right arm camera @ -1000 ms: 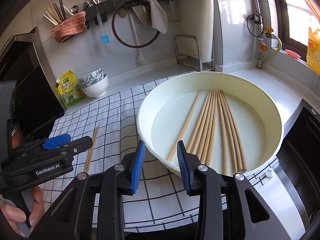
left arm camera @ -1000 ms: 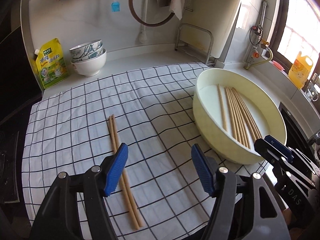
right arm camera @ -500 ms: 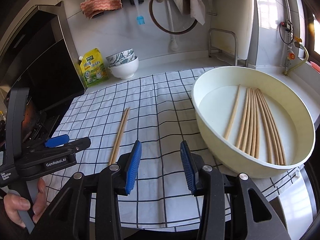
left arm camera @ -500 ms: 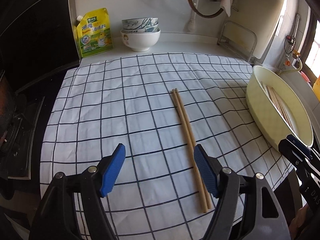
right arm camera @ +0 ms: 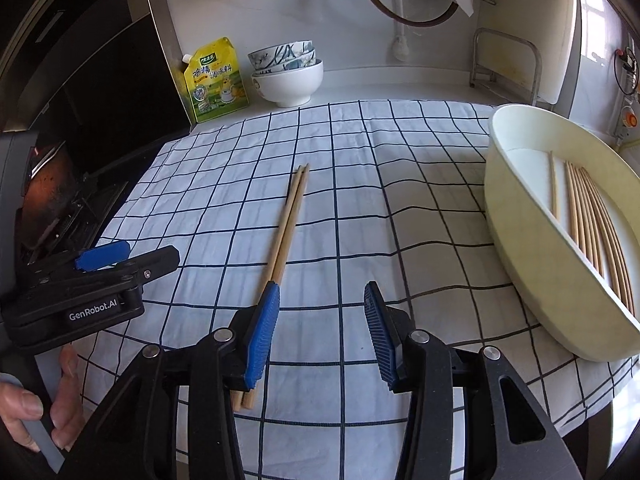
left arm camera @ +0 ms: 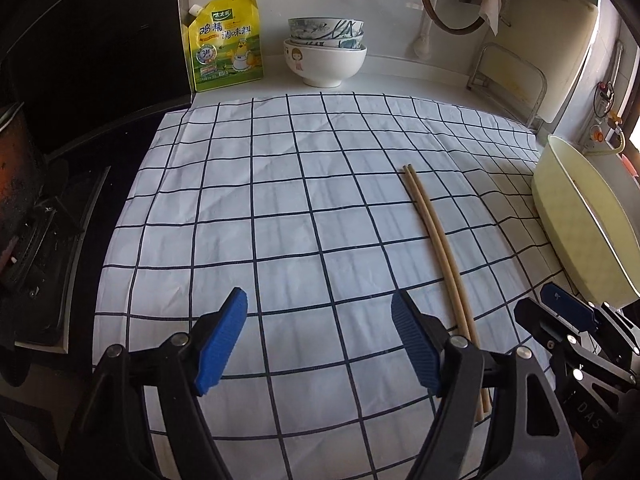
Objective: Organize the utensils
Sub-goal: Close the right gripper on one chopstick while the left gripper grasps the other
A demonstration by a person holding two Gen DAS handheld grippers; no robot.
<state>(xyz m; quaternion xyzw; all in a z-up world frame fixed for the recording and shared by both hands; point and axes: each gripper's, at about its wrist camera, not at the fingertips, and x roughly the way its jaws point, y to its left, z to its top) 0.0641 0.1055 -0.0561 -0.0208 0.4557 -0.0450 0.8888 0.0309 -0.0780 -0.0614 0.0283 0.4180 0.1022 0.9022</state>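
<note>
Two chopsticks (right arm camera: 289, 224) side by side on checked cloth (left arm camera: 280, 216), well left of cream basin (right arm camera: 532, 264) with more chopsticks (right arm camera: 592, 220) inside. Left gripper (left arm camera: 320, 336) fingers wide apart, nothing held, just left of pair. Right gripper (right arm camera: 320, 332) fingers likewise wide, empty, just right of pair.

- Checked cloth (left arm camera: 280, 208) left of chopstick pair (left arm camera: 436, 236): bare, open passage.
- Basin (right arm camera: 532, 240) blocks the surface's right edge, wall tall.
- Bowl stack (left arm camera: 326, 54) and yellow pouch (left arm camera: 224, 44) line the back wall.
- Stove (left arm camera: 36, 220) bounds the left.
</note>
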